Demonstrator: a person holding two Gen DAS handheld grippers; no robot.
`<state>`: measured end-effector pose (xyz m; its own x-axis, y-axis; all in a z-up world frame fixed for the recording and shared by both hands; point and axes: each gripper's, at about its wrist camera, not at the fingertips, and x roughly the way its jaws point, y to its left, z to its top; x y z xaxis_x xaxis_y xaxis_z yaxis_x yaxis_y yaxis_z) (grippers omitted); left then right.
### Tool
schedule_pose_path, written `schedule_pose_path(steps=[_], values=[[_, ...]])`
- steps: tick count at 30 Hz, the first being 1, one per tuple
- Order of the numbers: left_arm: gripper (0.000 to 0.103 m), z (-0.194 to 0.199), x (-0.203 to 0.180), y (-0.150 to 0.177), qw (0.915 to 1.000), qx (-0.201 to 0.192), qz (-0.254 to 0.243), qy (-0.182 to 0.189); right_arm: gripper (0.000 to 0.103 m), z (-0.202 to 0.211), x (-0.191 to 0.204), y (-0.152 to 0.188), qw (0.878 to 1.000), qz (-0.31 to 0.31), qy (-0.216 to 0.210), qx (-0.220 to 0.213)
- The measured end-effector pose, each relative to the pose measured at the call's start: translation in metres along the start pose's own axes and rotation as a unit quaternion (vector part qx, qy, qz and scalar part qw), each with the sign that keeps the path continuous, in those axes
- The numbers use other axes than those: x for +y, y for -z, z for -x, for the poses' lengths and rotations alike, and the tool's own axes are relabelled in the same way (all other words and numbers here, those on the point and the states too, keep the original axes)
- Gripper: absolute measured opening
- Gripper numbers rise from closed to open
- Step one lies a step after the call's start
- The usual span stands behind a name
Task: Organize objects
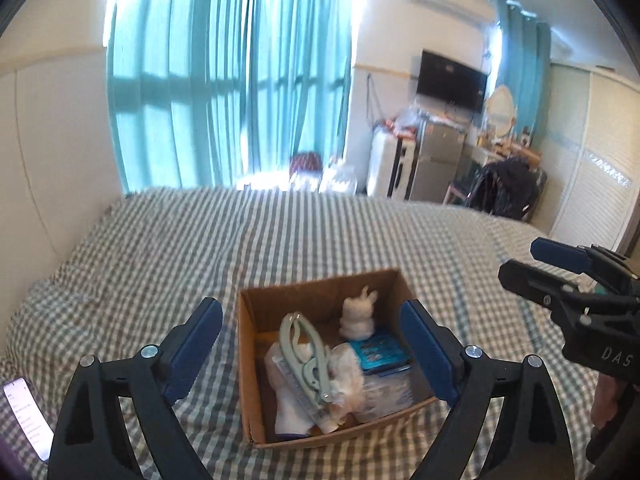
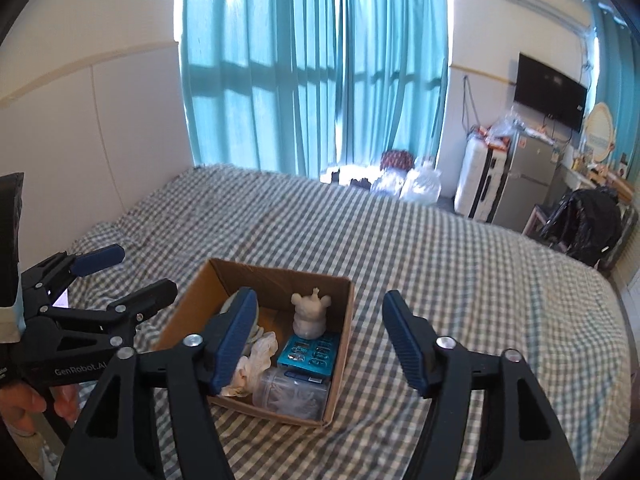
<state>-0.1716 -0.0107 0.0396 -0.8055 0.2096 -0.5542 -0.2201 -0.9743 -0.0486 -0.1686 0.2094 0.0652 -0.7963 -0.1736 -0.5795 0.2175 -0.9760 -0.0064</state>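
A cardboard box [image 1: 320,438] sits on the checked bed [image 1: 240,240], already packed with a pale green clip [image 1: 308,360], a white figurine [image 1: 358,318], a teal blister pack [image 1: 378,354], a clear plastic container [image 2: 292,396] and crumpled white wrapping [image 2: 256,364]. The left gripper [image 1: 316,356] hangs just above the box with its jaws wide apart and empty; the right gripper [image 2: 320,340] hovers beside it, jaws likewise apart and holding nothing. The soft bedding is the likely hazard: a push on the rim could tilt the box, and the upright figurine looks easy to topple if a jaw brushes it.
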Motion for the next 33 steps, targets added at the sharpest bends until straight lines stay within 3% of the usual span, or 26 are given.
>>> schedule_pose_path(steps=[2,8,18,24,33], values=[[0.100,0.020,-0.005,-0.005,0.9996,-0.024,-0.006,-0.010,0.068,0.018,0.004,-0.001,1.000,0.006,0.003,-0.011],[0.103,0.065,-0.020,-0.007,0.9973,-0.070,-0.013,-0.017,0.074,0.063,0.012,0.003,0.999,0.010,0.013,-0.041],[0.103,0.111,-0.025,0.007,0.9944,-0.104,0.007,-0.019,0.085,0.121,0.016,0.028,0.996,-0.013,0.032,-0.077],[0.103,0.134,-0.026,0.017,0.9898,-0.137,0.005,-0.040,0.088,0.133,0.022,0.052,0.994,-0.013,0.054,-0.092],[0.103,0.141,-0.026,0.061,0.9876,-0.139,0.025,-0.069,0.092,0.137,0.018,0.091,0.990,-0.052,0.068,-0.115]])
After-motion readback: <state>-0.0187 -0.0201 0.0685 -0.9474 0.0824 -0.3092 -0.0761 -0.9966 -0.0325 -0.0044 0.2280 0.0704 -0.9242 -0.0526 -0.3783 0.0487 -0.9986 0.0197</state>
